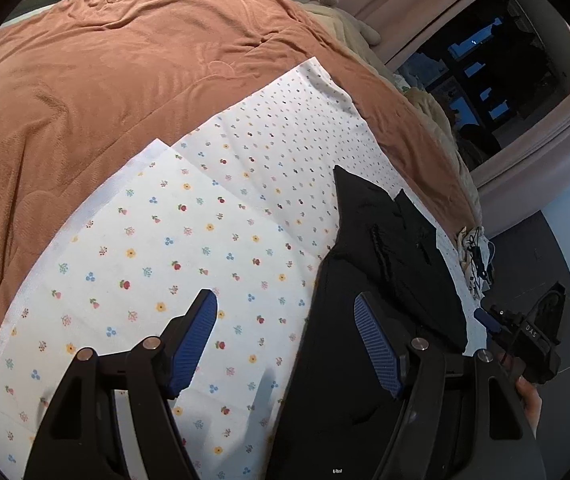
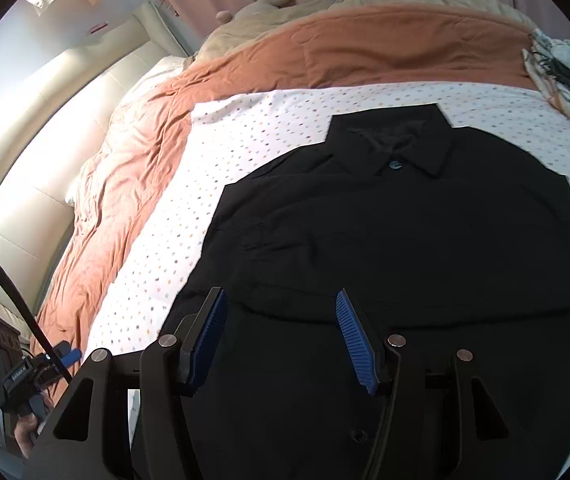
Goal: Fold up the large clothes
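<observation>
A black shirt (image 2: 405, 248) was laid flat on a flowered sheet (image 2: 245, 120), with both grippers held above it and nothing gripped.

The shirt was spread collar-up on the sheet, which was itself laid over a rust-coloured blanket (image 2: 365, 52); a small heap of cloth and cords (image 2: 561, 76) was seen just past the shirt's far right shoulder. The right gripper (image 2: 281, 336) was held over the shirt's lower part, jaws parted and empty. The left gripper (image 1: 285, 340) was poised over the shirt's left edge, jaws wide and empty.
</observation>
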